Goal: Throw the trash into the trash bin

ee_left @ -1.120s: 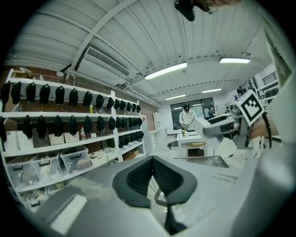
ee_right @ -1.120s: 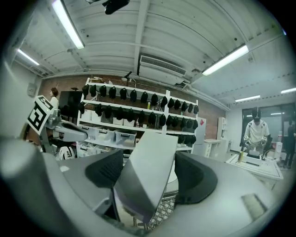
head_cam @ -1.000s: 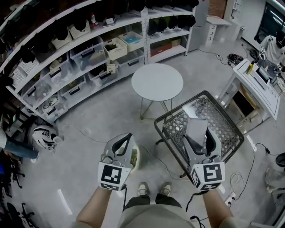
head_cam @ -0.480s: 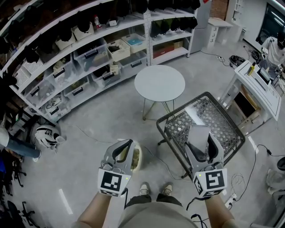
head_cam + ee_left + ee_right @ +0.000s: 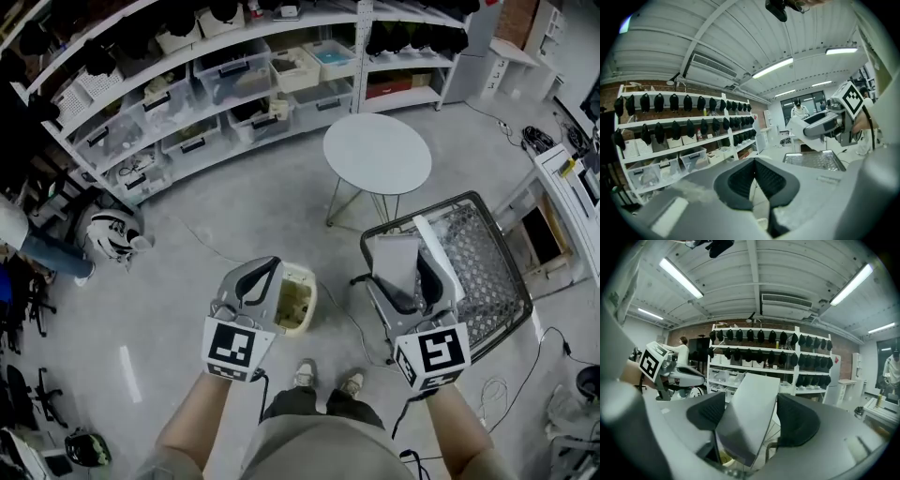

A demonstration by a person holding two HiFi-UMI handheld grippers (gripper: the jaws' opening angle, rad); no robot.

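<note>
1. The right gripper (image 5: 405,278) holds the trash (image 5: 396,264), a flat grey piece like thin card. Its jaws are closed on the bottom part of it, one black pad on each flat side.
2. In the right gripper view, the trash (image 5: 751,409) fills the gap between the pads of the right gripper (image 5: 751,405) and sticks up past them.
3. The trash bin (image 5: 300,298) is a small cream tub on the floor. It sits between the two grippers, right beside the left gripper (image 5: 263,277), which hides part of it.
4. The trash is up in the air, over the near left corner of the wire cart (image 5: 487,281). It is well apart from the bin.
5. Its long side runs from the jaws away from the person, toward the round table (image 5: 377,154). In the right gripper view its top leans to the right.
6. The left gripper (image 5: 755,163) has its jaws pressed together at the tips, with nothing between them.
7. Both arms reach forward from the bottom of the head view, with the grippers side by side. The left arm (image 5: 201,422) and right arm (image 5: 457,429) are bare, and the person's shoes (image 5: 301,374) show on the floor between them.
</note>
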